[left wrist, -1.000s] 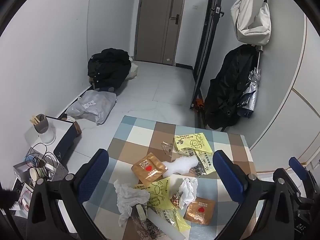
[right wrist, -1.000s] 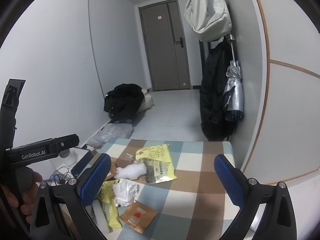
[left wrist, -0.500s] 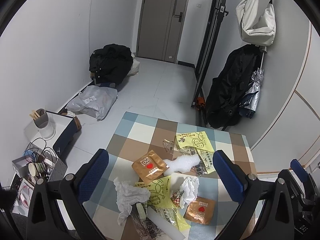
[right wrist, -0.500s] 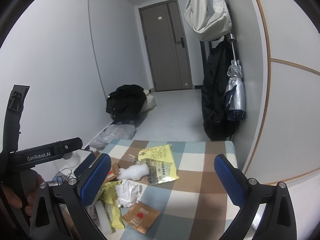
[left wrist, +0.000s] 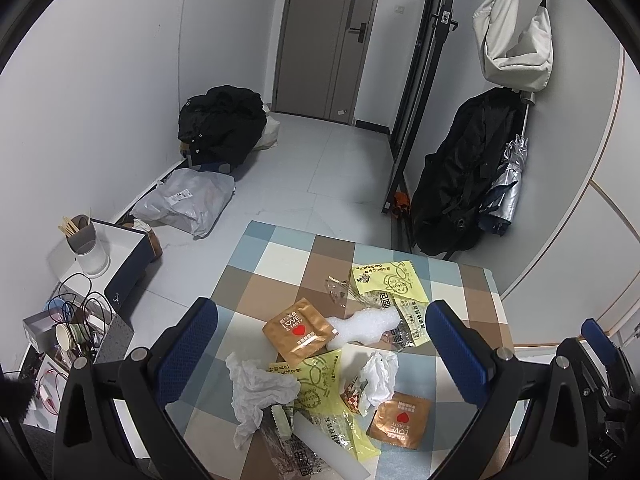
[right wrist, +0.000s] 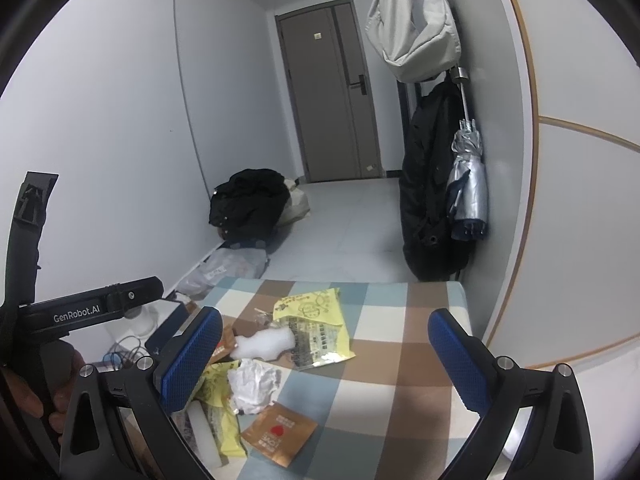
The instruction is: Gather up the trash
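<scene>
Both hand-held grippers hang wide open and empty above a checked bench (left wrist: 280, 258) strewn with trash. The left hand-held gripper (left wrist: 322, 344) sits directly over the pile: a crumpled tissue (left wrist: 256, 394) just below it, a brown sachet (left wrist: 298, 330) dead ahead; beyond, a yellow wrapper (left wrist: 386, 284) angles away rightward. The right hand-held gripper (right wrist: 326, 354) finds it all low and left, making the left the nearer

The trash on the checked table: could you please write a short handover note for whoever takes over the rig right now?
Left gripper: open, empty, above the litter.
Right gripper: open, empty, above the table.
On the table: two brown sachets, yellow wrappers, crumpled tissues, white foam piece.
Done: nothing collected.
Left: pick up everything; no bin is in view.
</scene>
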### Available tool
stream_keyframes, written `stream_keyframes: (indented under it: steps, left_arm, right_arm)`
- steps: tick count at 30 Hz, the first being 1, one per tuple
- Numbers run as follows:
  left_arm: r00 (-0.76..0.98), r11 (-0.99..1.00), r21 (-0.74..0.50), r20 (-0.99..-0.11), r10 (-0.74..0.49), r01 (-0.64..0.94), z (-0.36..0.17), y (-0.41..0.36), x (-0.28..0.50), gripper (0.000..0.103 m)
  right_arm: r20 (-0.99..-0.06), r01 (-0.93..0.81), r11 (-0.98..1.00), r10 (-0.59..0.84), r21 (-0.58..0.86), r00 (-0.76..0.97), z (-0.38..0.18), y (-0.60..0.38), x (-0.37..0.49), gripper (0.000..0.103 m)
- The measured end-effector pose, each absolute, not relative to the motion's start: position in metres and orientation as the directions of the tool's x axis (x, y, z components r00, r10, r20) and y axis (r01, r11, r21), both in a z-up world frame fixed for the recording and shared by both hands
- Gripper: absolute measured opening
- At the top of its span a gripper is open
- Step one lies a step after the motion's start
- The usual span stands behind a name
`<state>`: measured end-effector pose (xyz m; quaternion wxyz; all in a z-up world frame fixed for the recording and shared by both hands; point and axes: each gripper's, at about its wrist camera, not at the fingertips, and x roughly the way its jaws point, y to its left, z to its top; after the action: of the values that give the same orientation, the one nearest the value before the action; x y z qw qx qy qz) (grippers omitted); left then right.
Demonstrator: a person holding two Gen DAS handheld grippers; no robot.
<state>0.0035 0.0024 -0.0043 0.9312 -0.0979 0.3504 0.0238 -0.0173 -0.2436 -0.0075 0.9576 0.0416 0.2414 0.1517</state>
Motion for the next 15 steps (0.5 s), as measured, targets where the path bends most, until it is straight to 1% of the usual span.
stream_keyframes:
  steps: [15]
  left_arm:
    - [0.755, 0.98, -0.168, -0.655, -0.031, -0.106, -0.0049, 0.0016, 0.0023, 0.102]
  right_arm:
    - [-0.459, -0.267, 0.952, 0.305, 0.147, 0.834, -0.0069, -0.245, -0.0148, 0.103]
